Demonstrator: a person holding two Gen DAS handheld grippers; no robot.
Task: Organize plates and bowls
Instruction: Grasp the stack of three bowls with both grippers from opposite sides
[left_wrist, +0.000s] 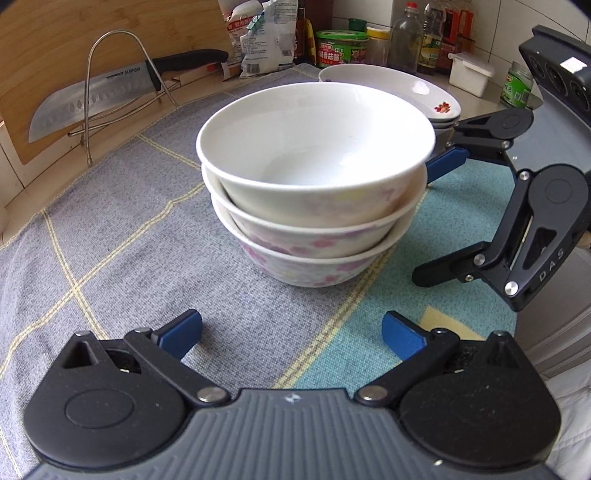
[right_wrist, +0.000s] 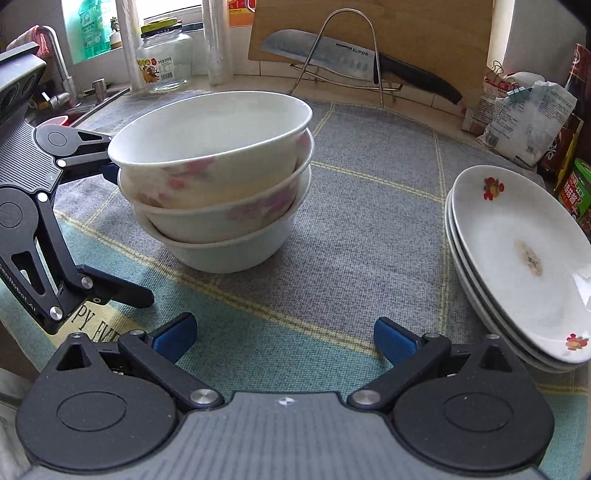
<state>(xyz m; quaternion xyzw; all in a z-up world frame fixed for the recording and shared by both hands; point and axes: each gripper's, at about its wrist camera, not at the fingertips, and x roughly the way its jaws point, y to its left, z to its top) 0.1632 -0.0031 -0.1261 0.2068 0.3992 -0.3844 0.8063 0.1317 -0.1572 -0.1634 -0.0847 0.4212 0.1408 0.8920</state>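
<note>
On the cloth-covered worktop (left_wrist: 110, 236), left wrist view: bowl stack (left_wrist: 314, 192), three nested, is leaning slightly. Left gripper (left_wrist: 291, 338) is gaping, holding nothing; right gripper (left_wrist: 439, 218) is flanking the stack, jaws apart. Risk: a nudge is toppling the top bowl.

Right wrist view: plate stack (right_wrist: 517, 251), three deep, is sitting at the cloth's right edge; a careless sweep could push it off.

A checked cloth (right_wrist: 369, 206) (grey and teal) carries stacked bowls (right_wrist: 218, 184) and plates (right_wrist: 517, 258)
</note>
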